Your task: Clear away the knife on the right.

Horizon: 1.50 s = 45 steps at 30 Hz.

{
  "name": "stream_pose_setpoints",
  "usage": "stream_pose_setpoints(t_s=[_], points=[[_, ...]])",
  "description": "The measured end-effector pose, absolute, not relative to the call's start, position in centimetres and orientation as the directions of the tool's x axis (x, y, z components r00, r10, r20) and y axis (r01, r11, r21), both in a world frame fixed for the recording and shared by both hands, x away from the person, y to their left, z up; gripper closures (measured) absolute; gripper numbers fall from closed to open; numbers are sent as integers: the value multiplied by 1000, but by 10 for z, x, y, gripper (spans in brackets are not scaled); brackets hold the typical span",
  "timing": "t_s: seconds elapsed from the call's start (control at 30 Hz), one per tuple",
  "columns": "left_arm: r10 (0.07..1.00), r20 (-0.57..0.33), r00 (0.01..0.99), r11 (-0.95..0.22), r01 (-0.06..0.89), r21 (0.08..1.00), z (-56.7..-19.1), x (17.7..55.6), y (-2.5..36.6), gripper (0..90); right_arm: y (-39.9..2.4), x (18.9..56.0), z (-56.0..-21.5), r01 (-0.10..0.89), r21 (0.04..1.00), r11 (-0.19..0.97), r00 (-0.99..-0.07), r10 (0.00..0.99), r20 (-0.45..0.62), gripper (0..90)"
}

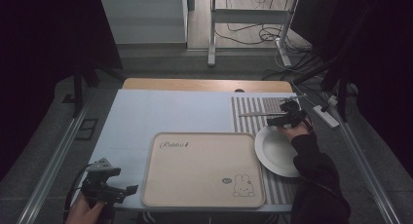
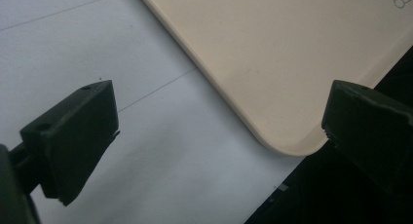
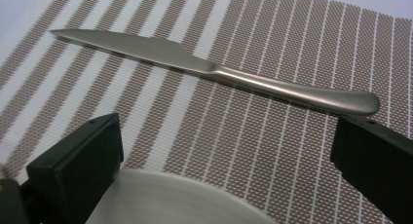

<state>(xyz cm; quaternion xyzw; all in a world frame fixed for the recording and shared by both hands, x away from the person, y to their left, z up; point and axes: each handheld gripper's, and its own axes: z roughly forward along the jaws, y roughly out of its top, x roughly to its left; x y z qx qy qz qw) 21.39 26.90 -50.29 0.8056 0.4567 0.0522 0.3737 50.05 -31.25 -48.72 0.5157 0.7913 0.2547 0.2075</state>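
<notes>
Right gripper view shows my right tongs spread wide over the plate's far rim, lined up toward the knife lying flat on the striped placemat — ready to straddle its handle. My left tongs wait open by the tray's corner.

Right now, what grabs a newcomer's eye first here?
The big beige tray with a rabbit drawing, at the table's near middle. To its right a white plate sits on a striped placemat, a steel knife beyond it. The right hand-held gripper, jaws open, hovers near the knife.
</notes>
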Motion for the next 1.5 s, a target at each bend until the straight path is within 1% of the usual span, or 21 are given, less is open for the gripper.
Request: stream_pose_setpoints(t_s=[0.1,0.17,0.2,0.23,0.27,0.3,0.33,0.37,0.47,0.5,0.53,0.57,0.6,0.63,0.9,1.07,1.17,1.37,1.43,1.5], points=[[775,-258,577,-303,697,650,-503,214,269,11,-314,504,-488,711,615,342,-380,922,-73,0],[775,-257,578,-304,697,650,-503,214,269,11,-316,508,-487,715,606,348,-381,921,-79,74],[775,-257,578,-304,697,650,-503,214,269,11,-316,508,-487,715,606,348,-381,921,-79,74],[775,-257,578,-304,697,650,-503,214,269,11,-318,510,-485,715,606,350,-390,918,-71,179],[775,-257,578,-304,696,650,-503,214,269,11,-318,510,-485,715,606,350,-390,918,-71,179],[775,-256,578,-305,696,650,-503,214,269,11,-318,512,-484,716,603,351,-391,918,-70,228],[775,-256,578,-305,696,650,-503,214,269,11,-320,515,-483,715,602,356,-390,917,-80,352],[775,-256,578,-305,696,650,-503,214,269,12,-320,517,-482,716,601,355,-388,918,-80,411],[775,-257,578,-304,696,650,-503,214,269,12,-324,524,-478,731,588,346,-397,917,-45,634],[775,-256,578,-304,696,650,-503,214,269,12,-324,524,-478,731,588,346,-397,917,-45,634],[775,-256,578,-304,696,650,-503,214,269,12,-328,530,-477,744,573,342,-401,916,-26,758],[774,-255,579,-306,696,650,-503,214,269,11,-329,533,-476,750,569,338,-398,917,-20,829],[775,-255,579,-306,696,650,-503,214,269,11,-329,533,-476,750,569,338,-398,917,-20,829],[775,-254,579,-307,695,650,-503,214,269,12,-332,537,-476,744,574,343,-399,916,-31,900],[775,-253,579,-308,695,650,-503,214,269,12,-335,556,-484,750,571,335,-369,927,-61,900],[775,-252,580,-308,694,650,-503,214,269,12,-335,569,-493,764,537,357,-352,929,-117,900],[775,-250,581,-309,693,651,-503,214,269,12,-338,571,-495,775,526,350,-336,933,-127,900],[776,-249,580,-309,693,651,-503,214,268,12,-346,564,-494,787,511,346,-341,934,-107,900],[776,-247,580,-311,693,650,-503,214,268,12,-353,556,-492,801,494,337,-352,934,-65,900],[776,-248,579,-311,694,649,-503,214,268,12,-354,553,-492,804,487,341,-360,931,-57,900]])
